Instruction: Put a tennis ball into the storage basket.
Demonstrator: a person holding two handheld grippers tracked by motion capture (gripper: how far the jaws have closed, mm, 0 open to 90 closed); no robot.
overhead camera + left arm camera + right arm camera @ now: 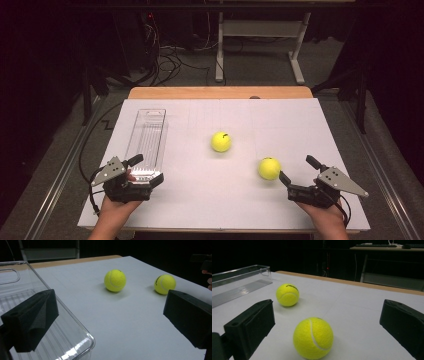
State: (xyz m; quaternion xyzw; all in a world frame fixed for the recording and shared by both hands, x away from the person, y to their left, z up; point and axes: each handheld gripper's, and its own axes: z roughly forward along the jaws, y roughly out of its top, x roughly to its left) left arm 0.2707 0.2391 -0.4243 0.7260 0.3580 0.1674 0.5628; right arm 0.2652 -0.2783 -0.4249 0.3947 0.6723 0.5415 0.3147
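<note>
Two yellow tennis balls lie on the white board (300, 125): one near the middle (221, 141) (115, 280) (287, 294), one nearer the front right (269, 168) (165, 284) (313, 338). My right gripper (298, 169) (327, 308) is open, low over the board, just right of the nearer ball; that ball sits ahead of its jaws, untouched. My left gripper (146, 170) (110, 300) is open at the near end of a clear plastic tray (147, 135) (75, 322) (239, 277), one jaw over the tray's corner. Neither gripper holds anything.
The tray lies lengthwise along the board's left side and looks empty. A wooden table edge (220, 92) runs behind the board. Beyond it are a desk frame (260, 45) and floor cables (170, 60). A hand with the right gripper (203, 261) shows far right in the left gripper view.
</note>
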